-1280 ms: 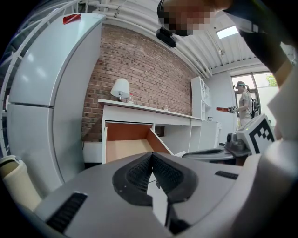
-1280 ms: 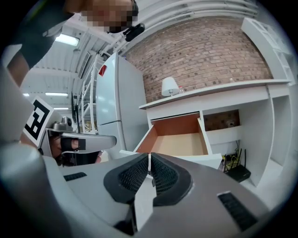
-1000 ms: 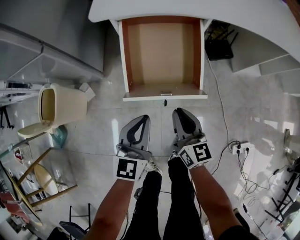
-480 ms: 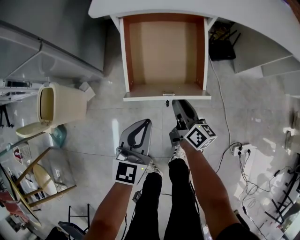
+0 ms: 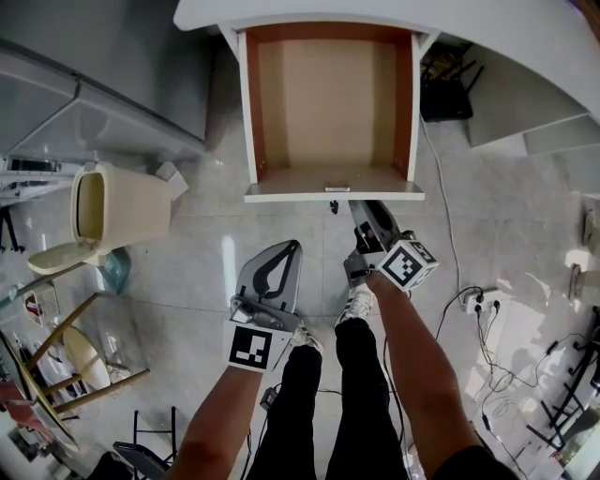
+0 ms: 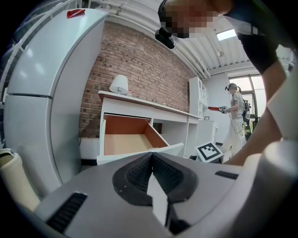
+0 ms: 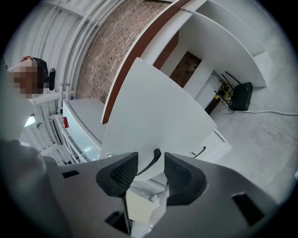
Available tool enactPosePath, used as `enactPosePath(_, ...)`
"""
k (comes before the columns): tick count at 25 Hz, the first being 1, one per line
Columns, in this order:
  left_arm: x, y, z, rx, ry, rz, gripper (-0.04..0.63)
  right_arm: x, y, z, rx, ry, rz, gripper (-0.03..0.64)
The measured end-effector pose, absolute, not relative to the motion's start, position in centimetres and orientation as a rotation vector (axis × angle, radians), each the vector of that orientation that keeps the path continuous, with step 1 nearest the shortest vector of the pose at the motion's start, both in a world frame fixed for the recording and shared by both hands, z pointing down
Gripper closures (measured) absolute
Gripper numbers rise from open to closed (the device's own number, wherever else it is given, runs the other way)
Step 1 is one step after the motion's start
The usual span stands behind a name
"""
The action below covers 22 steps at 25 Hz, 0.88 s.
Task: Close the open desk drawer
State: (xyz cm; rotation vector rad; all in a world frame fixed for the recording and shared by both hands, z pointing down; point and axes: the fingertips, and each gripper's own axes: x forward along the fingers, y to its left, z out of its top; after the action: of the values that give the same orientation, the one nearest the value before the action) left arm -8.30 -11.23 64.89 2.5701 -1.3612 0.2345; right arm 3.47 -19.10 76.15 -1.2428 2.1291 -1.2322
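The desk drawer [image 5: 328, 89] stands pulled out from under the white desk [image 5: 394, 14], empty, with its white front panel [image 5: 333, 195] nearest me. My right gripper [image 5: 362, 210] is rolled on its side just below that panel. In the right gripper view its jaws have just been opening, and the drawer's dark handle [image 7: 153, 159] lies between the pads without being pressed; the panel [image 7: 149, 102] fills the view above. My left gripper [image 5: 287, 249] hangs lower over the floor, shut and empty. The left gripper view shows the drawer [image 6: 125, 144] ahead beyond the shut gripper [image 6: 152, 157].
A cream bin [image 5: 122, 206] lies on the floor at left beside a grey fridge [image 5: 94, 84]. A black router [image 5: 445, 94] and cables sit under the desk at right, with a power strip [image 5: 478, 298] nearer. Another person [image 6: 237, 116] stands far off.
My right gripper has moved up to the drawer front, rolled onto its side and opened its jaws round the handle. The left gripper has stayed where it was.
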Motion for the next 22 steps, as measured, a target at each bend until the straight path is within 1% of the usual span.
enactPosePath(3, -8.1, -11.1, 65.0, 2.566, -1.356, 0.232, 0.591, 3.3, -19.5, 76.2, -1.215, 2.125, -1.242, 0.453)
enactPosePath(17, -7.8, -10.7, 66.3, 2.544, -1.344, 0.262, 0.591, 2.2, -20.1, 75.7, -0.999, 2.100, -1.277, 0.456)
enactPosePath(19, -7.7, -10.7, 66.4, 2.545, -1.343, 0.265, 0.591, 2.4, -20.1, 75.9, -1.000, 2.074, -1.297, 0.467)
enactPosePath(20, -7.7, -10.8, 66.4, 2.544, -1.343, 0.264, 0.592, 2.5, -20.1, 76.1, -1.009, 2.058, -1.310, 0.508)
enactPosePath(22, -7.7, -10.8, 66.4, 2.541, -1.347, 0.263, 0.591, 2.6, -20.2, 76.5, -1.027, 2.049, -1.321, 0.543)
